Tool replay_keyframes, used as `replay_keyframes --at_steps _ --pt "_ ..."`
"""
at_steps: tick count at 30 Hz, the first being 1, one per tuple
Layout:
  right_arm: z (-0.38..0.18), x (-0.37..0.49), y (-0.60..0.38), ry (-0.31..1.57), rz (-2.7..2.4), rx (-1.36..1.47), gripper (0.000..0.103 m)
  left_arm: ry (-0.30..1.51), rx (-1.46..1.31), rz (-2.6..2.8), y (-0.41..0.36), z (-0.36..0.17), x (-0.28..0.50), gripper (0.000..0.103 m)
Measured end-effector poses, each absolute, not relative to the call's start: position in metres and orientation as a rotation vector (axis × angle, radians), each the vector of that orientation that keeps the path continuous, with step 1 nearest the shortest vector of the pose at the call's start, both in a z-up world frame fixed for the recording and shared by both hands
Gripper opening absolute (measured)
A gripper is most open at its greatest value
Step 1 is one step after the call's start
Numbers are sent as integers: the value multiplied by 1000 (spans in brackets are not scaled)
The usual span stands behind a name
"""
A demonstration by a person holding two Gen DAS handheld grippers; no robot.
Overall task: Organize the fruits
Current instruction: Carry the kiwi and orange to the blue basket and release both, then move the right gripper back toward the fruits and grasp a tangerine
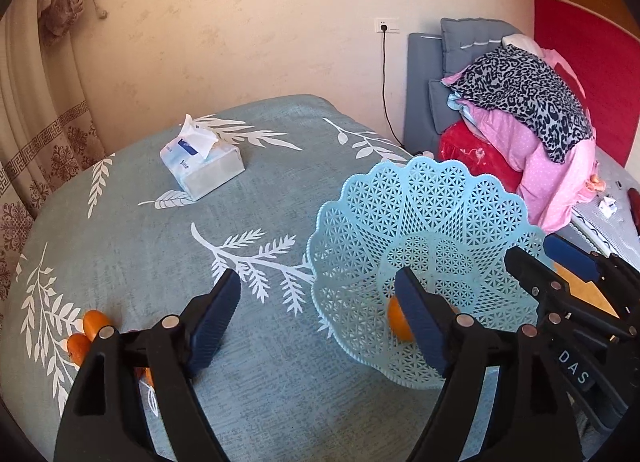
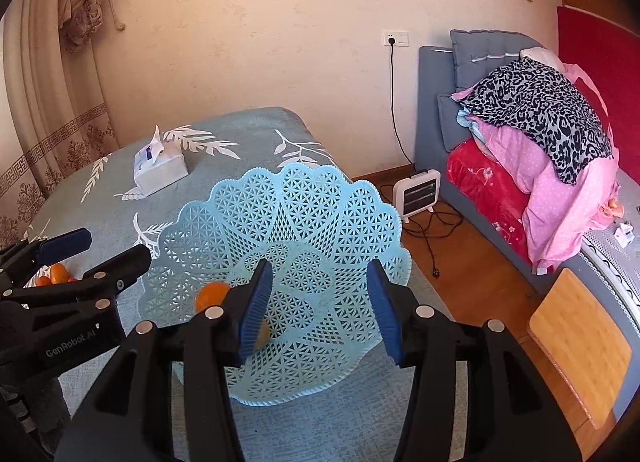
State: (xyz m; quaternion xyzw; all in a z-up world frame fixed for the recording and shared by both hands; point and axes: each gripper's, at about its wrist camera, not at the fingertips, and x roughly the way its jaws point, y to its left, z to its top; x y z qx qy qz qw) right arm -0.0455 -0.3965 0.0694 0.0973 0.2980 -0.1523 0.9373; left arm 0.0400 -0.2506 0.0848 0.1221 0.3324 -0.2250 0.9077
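While both point downward at the basket (image 2: 280, 213), each tool — left (image 1: 320, 318), right (image 2: 320, 302) — stands spread, empty.

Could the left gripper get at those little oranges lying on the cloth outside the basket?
Probably yes. The left gripper is open and empty, and the loose oranges lie uncovered on the tablecloth, with nothing between.

The basket (image 2: 304, 229) is pale blue openwork plastic with a scalloped rim, shallow and wide. It sits tilted on the blue leaf-print cloth, its far rim raised and its near rim low, at the cloth's right edge. One orange (image 2: 212, 296) lies inside it near the low left part, round and glossy, partly hidden. More oranges (image 1: 90, 332) lie clustered on the cloth well to the basket's left, outside it.
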Motion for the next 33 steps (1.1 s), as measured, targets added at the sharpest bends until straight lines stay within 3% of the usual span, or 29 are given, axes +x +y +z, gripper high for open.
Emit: replay_keyframes --at_steps 23,27,33 --pt "69 -37 -359 632 -263 146 55 698 183 -351 -178 82 36 87" --pt "68 -35 -349 636 -246 135 61 704 171 -328 -163 79 37 87" --pt "69 -33 -329 628 -145 149 61 725 147 -278 -137 71 41 87"
